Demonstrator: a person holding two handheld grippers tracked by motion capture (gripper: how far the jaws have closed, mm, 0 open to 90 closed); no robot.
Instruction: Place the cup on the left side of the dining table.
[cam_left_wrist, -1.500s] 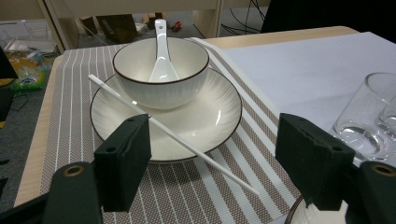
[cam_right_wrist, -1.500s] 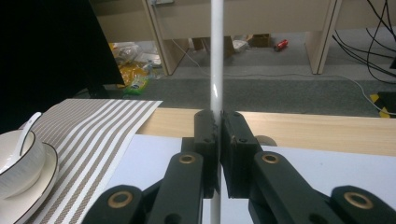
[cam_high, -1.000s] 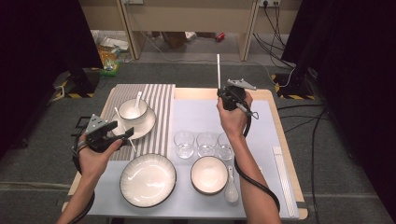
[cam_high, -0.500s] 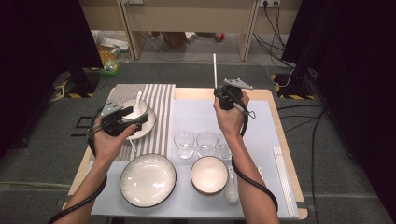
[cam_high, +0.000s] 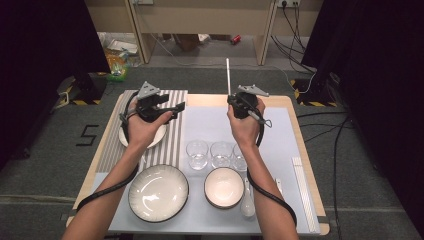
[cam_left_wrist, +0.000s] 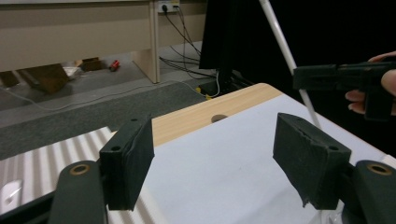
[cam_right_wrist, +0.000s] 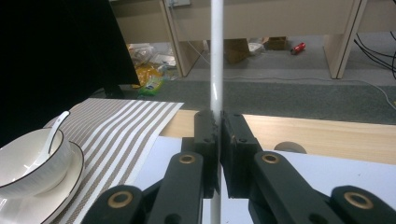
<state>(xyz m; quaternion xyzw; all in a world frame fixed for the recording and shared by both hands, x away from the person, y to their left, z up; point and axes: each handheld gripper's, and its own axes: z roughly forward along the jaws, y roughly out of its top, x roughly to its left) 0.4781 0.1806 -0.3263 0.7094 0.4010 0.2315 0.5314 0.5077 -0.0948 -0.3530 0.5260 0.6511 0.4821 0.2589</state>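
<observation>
My right gripper is held above the far middle of the table, shut on a thin white stick that stands upright. In the right gripper view the stick runs straight up from between the closed jaws of the gripper. My left gripper hovers over the striped mat, open, with nothing between its jaws. In the left gripper view the open gripper points across the pale blue mat. The white stick and the right gripper show at the upper right, apart from it.
A bowl with a spoon sits on a plate on the striped mat. Three glasses stand mid-table, with a large dish, a small bowl and a spoon in front. White sticks lie along the right edge.
My left hand has moved up from the table's left edge and rightwards over the striped mat, closer to the right gripper. The right hand and its stick have stayed put.
</observation>
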